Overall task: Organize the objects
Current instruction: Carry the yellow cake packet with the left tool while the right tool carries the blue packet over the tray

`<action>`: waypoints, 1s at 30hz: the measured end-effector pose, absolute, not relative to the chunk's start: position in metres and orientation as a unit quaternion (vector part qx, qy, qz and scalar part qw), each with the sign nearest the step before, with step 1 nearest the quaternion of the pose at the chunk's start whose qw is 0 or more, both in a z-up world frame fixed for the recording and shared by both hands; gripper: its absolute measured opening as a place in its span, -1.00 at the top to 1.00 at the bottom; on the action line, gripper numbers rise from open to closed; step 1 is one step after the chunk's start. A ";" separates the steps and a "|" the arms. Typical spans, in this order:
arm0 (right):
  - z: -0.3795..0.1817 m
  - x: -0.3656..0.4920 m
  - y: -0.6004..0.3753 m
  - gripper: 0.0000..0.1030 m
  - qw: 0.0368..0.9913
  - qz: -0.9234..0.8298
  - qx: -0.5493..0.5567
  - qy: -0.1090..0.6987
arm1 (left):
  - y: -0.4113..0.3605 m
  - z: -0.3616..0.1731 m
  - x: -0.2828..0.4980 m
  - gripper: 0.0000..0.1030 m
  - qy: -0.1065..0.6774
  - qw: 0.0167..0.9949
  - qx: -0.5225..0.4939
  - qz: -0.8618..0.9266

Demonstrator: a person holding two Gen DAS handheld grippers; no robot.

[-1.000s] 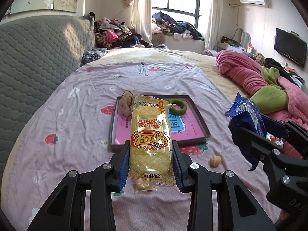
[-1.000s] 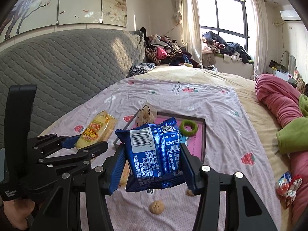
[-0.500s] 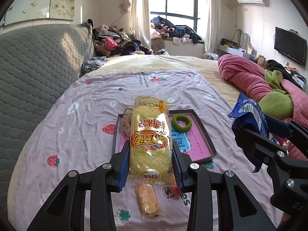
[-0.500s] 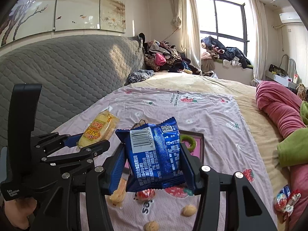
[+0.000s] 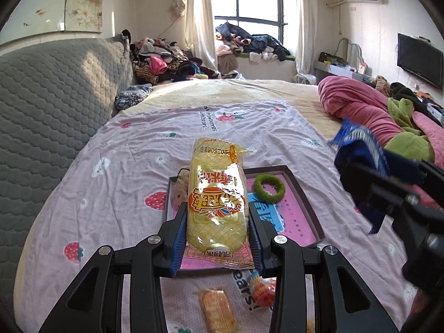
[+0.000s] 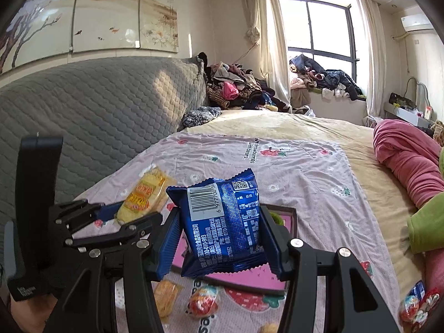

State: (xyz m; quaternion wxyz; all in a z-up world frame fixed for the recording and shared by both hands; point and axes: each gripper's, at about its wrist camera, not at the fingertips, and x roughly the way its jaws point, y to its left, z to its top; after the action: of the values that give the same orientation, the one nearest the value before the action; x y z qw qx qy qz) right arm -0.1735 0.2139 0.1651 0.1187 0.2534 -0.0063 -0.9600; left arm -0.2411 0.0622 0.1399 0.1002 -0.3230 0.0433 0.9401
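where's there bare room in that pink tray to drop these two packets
The pink tray floor is bare right of and below the green ring. Its left edge is crowded by a beige fluffy thing. Wrapped snacks clutter the sheet just before it.

both claws are the same build: left claw (image 5: 216, 238) and right claw (image 6: 222, 238) have chunky black plastic arms with silver screw heads at the joints, ribbed blue pads (image 6: 166, 245), small white lettering on one black handle
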 end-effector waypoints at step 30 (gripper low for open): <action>0.129 -0.268 0.220 -0.05 0.111 -0.957 0.269 0.002 | 0.071 0.101 -0.344 0.22 0.039 0.099 -0.338 0.935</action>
State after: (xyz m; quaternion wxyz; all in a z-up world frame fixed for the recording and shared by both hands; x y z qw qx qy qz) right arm -0.2684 0.2196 0.1290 0.1110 0.2694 0.0018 -0.9566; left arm -0.3436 0.0712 0.1011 0.0993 -0.3376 0.0386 0.9352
